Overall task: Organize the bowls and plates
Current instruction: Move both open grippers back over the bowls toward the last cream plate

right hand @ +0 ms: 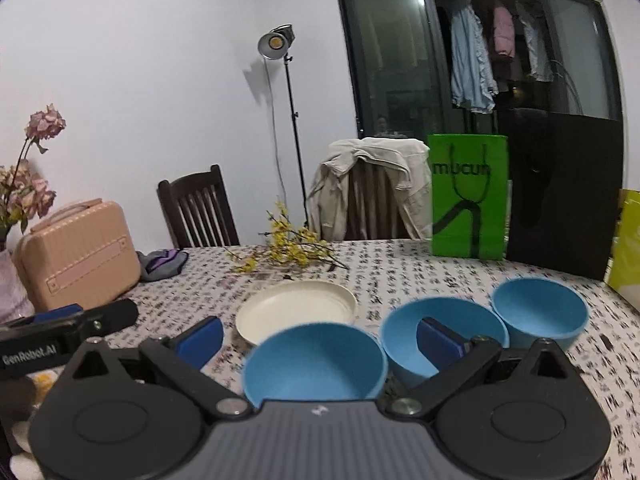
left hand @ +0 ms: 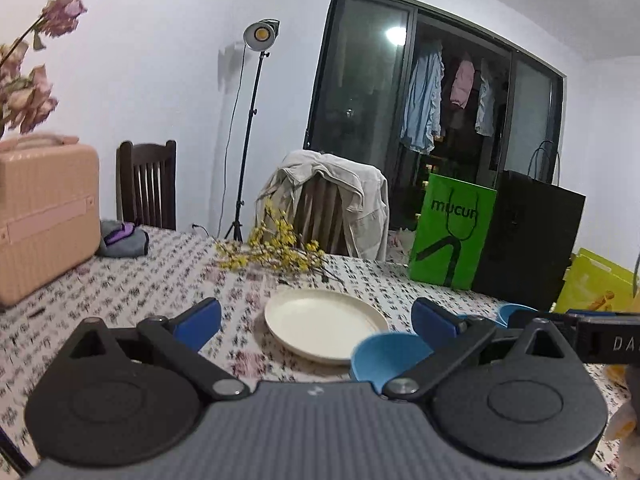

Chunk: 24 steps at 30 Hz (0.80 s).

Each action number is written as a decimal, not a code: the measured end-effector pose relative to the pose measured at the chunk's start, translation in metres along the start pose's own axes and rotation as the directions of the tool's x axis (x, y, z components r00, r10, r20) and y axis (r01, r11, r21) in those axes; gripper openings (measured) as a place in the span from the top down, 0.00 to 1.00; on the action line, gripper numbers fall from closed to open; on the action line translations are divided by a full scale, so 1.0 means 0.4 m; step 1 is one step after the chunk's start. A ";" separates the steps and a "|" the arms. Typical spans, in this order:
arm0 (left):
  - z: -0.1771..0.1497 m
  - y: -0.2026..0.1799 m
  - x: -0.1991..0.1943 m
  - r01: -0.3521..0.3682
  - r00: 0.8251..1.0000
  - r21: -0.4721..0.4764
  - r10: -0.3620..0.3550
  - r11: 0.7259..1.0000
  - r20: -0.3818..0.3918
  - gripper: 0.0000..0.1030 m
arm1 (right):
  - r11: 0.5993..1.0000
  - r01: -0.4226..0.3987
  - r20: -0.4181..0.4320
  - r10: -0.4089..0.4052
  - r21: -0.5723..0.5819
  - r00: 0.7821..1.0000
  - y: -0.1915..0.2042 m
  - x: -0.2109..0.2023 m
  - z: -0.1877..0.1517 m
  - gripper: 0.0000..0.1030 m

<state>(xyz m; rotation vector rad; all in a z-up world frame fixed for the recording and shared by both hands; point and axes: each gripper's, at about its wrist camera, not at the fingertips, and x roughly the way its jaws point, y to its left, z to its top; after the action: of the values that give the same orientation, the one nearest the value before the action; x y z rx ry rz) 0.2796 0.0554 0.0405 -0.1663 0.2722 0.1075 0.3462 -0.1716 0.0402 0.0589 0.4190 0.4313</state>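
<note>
My left gripper [left hand: 316,322] is held above the patterned tablecloth [left hand: 132,292], jaws spread wide and holding nothing. Directly ahead of it, between the blue fingertips [left hand: 199,322], lies the cream plate [left hand: 320,322], flat on the cloth. A blue bowl [left hand: 384,356] sits at the plate's near right edge, partly behind my right-hand finger; whether it touches the plate I cannot tell.

My right gripper [right hand: 320,338] is likewise spread apart and empty. From its camera I count three blue bowls, all upright: the nearest bowl [right hand: 316,364] is just ahead of the jaws, the middle bowl [right hand: 432,330] is beside it to the right with one fingertip in front of it, and the far bowl [right hand: 540,310] stands close to the right again. The cream plate lies behind and left of the nearest bowl.

Farther back on the table: yellow flower sprigs [right hand: 288,250], a green paper bag [right hand: 468,196], a black bag [right hand: 564,196], and a pink case [right hand: 76,252] at the left
</note>
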 end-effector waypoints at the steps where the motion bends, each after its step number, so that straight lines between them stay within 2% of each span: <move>1: 0.008 0.002 0.005 -0.003 1.000 0.002 0.003 1.000 0.000 0.00 | 1.000 -0.001 0.000 0.001 -0.003 1.000 0.004 0.005 0.011 0.00; 6: 0.048 0.024 0.055 -0.007 0.999 -0.016 0.006 1.000 -0.034 0.00 | 1.000 -0.012 -0.027 0.012 -0.004 1.000 0.029 0.056 0.070 0.00; 17: 0.114 0.106 0.194 -0.038 0.993 -0.109 0.025 0.993 -0.117 0.00 | 0.999 0.037 -0.105 -0.038 -0.010 0.994 0.053 0.210 0.145 0.00; 21: 0.140 0.129 0.257 -0.095 0.985 -0.129 0.075 0.987 -0.153 0.00 | 0.998 0.062 -0.132 -0.064 -0.021 0.989 0.053 0.274 0.163 0.00; 24: 0.160 0.147 0.314 -0.113 0.979 -0.160 0.082 0.981 -0.186 0.00 | 0.997 0.076 -0.152 -0.079 -0.024 0.985 0.049 0.322 0.174 0.00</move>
<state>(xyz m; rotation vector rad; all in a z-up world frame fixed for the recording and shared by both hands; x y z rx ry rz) 0.4087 0.1347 0.0579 -0.3336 0.4507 0.2145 0.4732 -0.0976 0.0576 -0.0082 0.5668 0.3641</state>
